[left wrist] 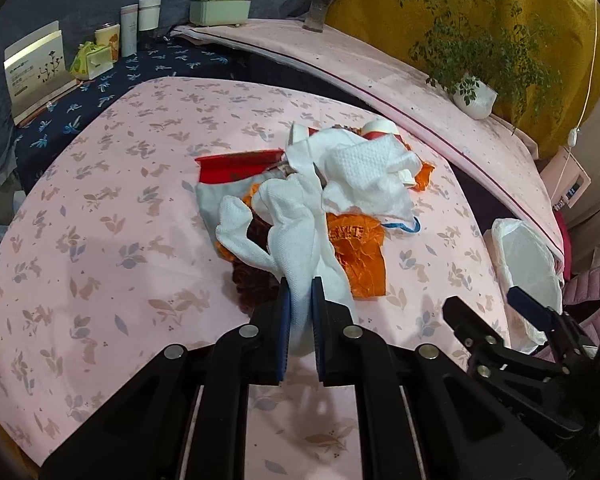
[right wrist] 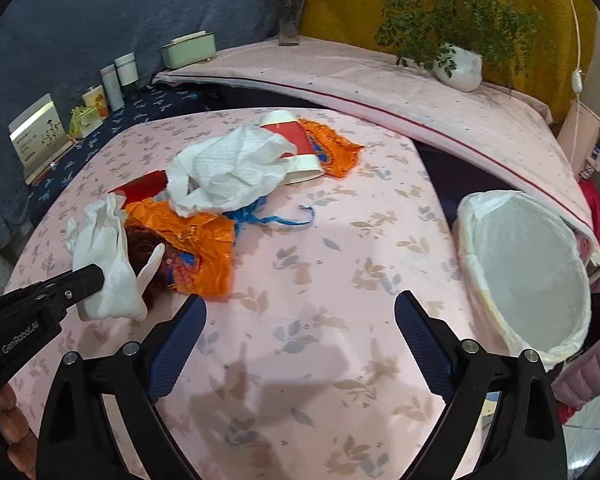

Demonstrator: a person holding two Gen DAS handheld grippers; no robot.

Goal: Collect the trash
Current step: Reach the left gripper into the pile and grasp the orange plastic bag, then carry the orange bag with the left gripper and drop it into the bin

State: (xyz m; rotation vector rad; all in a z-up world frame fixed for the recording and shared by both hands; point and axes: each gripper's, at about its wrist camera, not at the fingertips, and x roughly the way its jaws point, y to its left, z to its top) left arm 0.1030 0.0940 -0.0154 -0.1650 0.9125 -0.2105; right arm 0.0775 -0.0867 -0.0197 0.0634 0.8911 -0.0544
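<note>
Trash pile (right wrist: pixel 228 184) mid-table, bin (right wrist: pixel 528 272) at 3 o'clock. Left gripper (left wrist: pixel 300 300) pinching white tissue (left wrist: pixel 292 236): light, floppy, safe anywhere. Right gripper (right wrist: pixel 300 320) wide, nothing in it. Orange wrapper (right wrist: pixel 204 248) looks crinkly, slippery; grab bunched edge.

Materials and finishes on the table and around it.

Tablecloth (right wrist: pixel 320 248): matt pink cloth with a leaf print. White tissue (left wrist: pixel 296 240): soft paper with an embossed, dimpled texture. Orange wrapper (right wrist: pixel 204 256): glossy, crinkled plastic film. Bin liner (right wrist: pixel 528 268): thin, translucent white plastic. Left gripper (left wrist: pixel 300 308) and right gripper (right wrist: pixel 300 328): matt black plastic arms, blue textured pads, bright metal pins. Plant pot (right wrist: pixel 460 68): smooth, glossy white.
</note>
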